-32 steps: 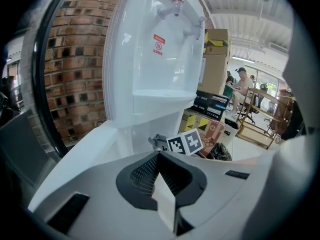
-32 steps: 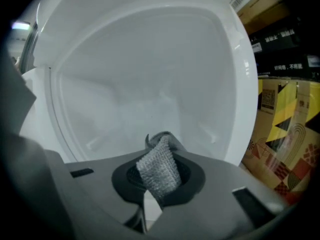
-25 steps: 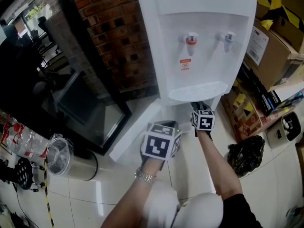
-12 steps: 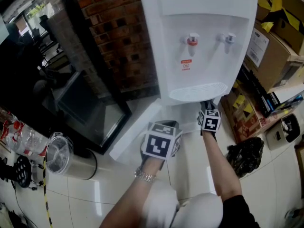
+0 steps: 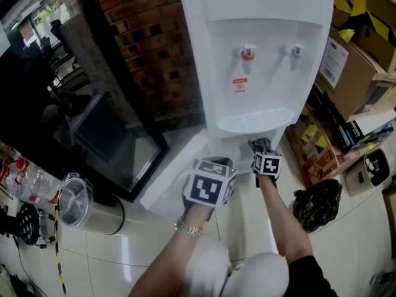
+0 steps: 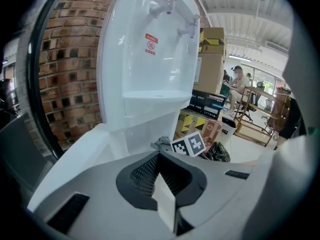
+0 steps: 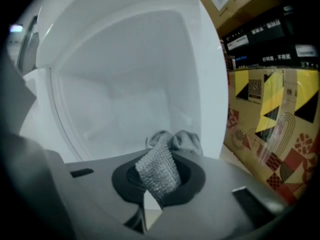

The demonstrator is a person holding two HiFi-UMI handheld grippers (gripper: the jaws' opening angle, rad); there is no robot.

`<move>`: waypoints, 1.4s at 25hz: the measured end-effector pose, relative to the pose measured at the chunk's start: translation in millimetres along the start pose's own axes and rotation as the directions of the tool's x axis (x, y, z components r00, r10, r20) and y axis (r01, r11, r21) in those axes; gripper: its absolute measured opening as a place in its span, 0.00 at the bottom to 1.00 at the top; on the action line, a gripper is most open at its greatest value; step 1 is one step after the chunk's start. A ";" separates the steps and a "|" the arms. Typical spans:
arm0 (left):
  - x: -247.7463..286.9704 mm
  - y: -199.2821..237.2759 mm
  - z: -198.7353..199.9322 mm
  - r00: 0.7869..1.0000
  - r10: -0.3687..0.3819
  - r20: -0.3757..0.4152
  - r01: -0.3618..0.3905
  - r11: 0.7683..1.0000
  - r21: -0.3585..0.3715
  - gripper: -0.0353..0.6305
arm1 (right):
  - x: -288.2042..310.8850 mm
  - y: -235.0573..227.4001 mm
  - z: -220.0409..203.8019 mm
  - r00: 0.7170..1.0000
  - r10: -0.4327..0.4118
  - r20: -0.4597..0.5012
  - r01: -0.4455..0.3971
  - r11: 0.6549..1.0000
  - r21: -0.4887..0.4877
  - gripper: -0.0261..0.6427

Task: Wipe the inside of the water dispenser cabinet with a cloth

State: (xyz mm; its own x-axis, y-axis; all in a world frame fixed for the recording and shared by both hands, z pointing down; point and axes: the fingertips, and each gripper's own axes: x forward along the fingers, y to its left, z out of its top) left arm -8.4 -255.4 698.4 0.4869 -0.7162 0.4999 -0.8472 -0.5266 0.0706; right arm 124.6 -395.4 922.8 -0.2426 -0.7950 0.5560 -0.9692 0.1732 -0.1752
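White water dispenser (image 5: pixel 253 54) fills the upper centre of the head view, its cabinet door (image 5: pixel 176 172) swung open toward lower left. Right gripper (image 7: pixel 152 194) is at the cabinet (image 7: pixel 125 84) mouth, fingers clamped on the grey cloth (image 7: pixel 167 149), which is bunched at the opening. Left gripper (image 6: pixel 164 194) sits low centre, fingers closed, empty.

Cabinet (image 7: pixel 125 84) open inside, boxes (image 7: pixel 265 119) close rt

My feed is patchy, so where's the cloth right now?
The cloth is pinched in the right gripper, at the mouth of the open cabinet below the water dispenser drip tray, right of centre in the head view.
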 end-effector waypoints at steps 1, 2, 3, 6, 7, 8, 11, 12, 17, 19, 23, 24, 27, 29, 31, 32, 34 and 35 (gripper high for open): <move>1.4 -2.0 -0.2 1.000 -0.005 -0.002 0.005 1.000 0.002 0.06 | -4.1 6.9 13.5 0.999 0.022 0.037 -0.023 1.000 0.003 0.07; 2.5 -3.2 -0.2 1.000 -0.009 -0.001 0.009 1.000 0.001 0.06 | -9.9 13.7 30.2 0.995 0.043 0.088 -0.043 0.999 0.003 0.07; 3.3 -3.4 0.6 1.000 -0.010 0.005 0.010 1.000 -0.001 0.06 | -17.3 19.2 48.8 0.988 0.055 0.148 -0.055 0.998 -0.003 0.07; 3.5 -1.7 2.2 1.000 -0.005 0.015 0.006 1.000 -0.006 0.06 | -41.7 23.7 97.7 0.948 0.020 0.317 0.009 0.996 -0.091 0.07; 3.0 -1.5 0.7 1.000 -0.004 0.007 0.004 1.000 -0.002 0.06 | -47.1 22.8 107.5 0.934 0.000 0.358 0.051 0.990 -0.134 0.07; 2.4 -1.7 -0.7 1.000 -0.004 -0.001 0.004 1.000 0.002 0.06 | -50.3 21.7 113.4 0.923 -0.015 0.385 0.087 0.981 -0.171 0.07; 0.9 -1.8 -0.9 1.000 -0.005 -0.003 0.005 1.000 0.007 0.06 | -45.0 14.6 111.6 0.924 -0.044 0.379 0.124 0.974 -0.191 0.07; 0.3 -1.4 -0.2 1.000 -0.005 -0.001 0.005 1.000 0.007 0.06 | -40.2 12.5 106.8 0.934 -0.047 0.355 0.116 0.977 -0.177 0.07; 0.4 -4.0 1.4 1.000 -0.013 0.000 0.013 1.000 0.008 0.06 | -18.8 -1.8 62.1 0.980 -0.056 0.190 0.086 0.985 -0.152 0.07; 1.0 -2.2 0.0 1.000 -0.008 -0.004 0.008 1.000 0.008 0.06 | -5.2 -9.8 36.1 0.993 -0.047 0.106 0.059 0.992 -0.115 0.07; 0.6 -3.9 -0.5 1.000 -0.012 -0.003 0.012 1.000 0.008 0.06 | 15.6 -13.5 -15.2 0.997 -0.003 -0.083 -0.007 0.992 -0.123 0.07; 0.2 -4.0 -0.3 1.000 -0.012 -0.002 0.012 1.000 0.008 0.06 | 18.3 -14.7 -25.6 0.993 0.001 -0.122 -0.016 0.992 -0.126 0.07; -0.5 -3.4 0.7 1.000 -0.012 0.001 0.012 1.000 0.008 0.06 | 17.9 -13.3 -24.9 0.992 0.020 -0.125 -0.032 0.995 -0.097 0.07; 0.2 -3.3 1.1 1.000 -0.013 0.002 0.013 1.000 0.007 0.06 | 12.5 -1.3 2.4 0.997 0.059 -0.045 -0.062 0.996 -0.070 0.07; 2.1 -4.3 0.5 1.000 -0.016 -0.001 0.016 1.000 0.008 0.06 | 2.7 19.9 40.5 0.992 0.112 0.061 -0.108 0.992 -0.071 0.07; 3.3 -5.2 0.0 1.000 -0.019 -0.003 0.019 1.000 0.009 0.06 | -4.0 31.6 60.2 0.984 0.135 0.117 -0.126 0.988 -0.084 0.07; 4.9 -6.0 -0.9 1.000 -0.022 -0.005 0.022 1.000 0.009 0.06 | -19.1 52.1 95.4 0.961 0.158 0.225 -0.131 0.983 -0.129 0.07; 5.2 -5.5 -1.2 1.000 -0.022 -0.006 0.022 1.000 0.008 0.06 | -25.5 59.7 109.3 0.950 0.158 0.271 -0.118 0.980 -0.158 0.07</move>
State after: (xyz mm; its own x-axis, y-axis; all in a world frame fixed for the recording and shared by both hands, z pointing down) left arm -1.5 -255.7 701.6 0.5044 -0.7016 0.5033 -0.8344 -0.5460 0.0750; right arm 77.6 -428.3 809.4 -0.3717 -0.8850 0.2804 -0.9284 0.3554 -0.1089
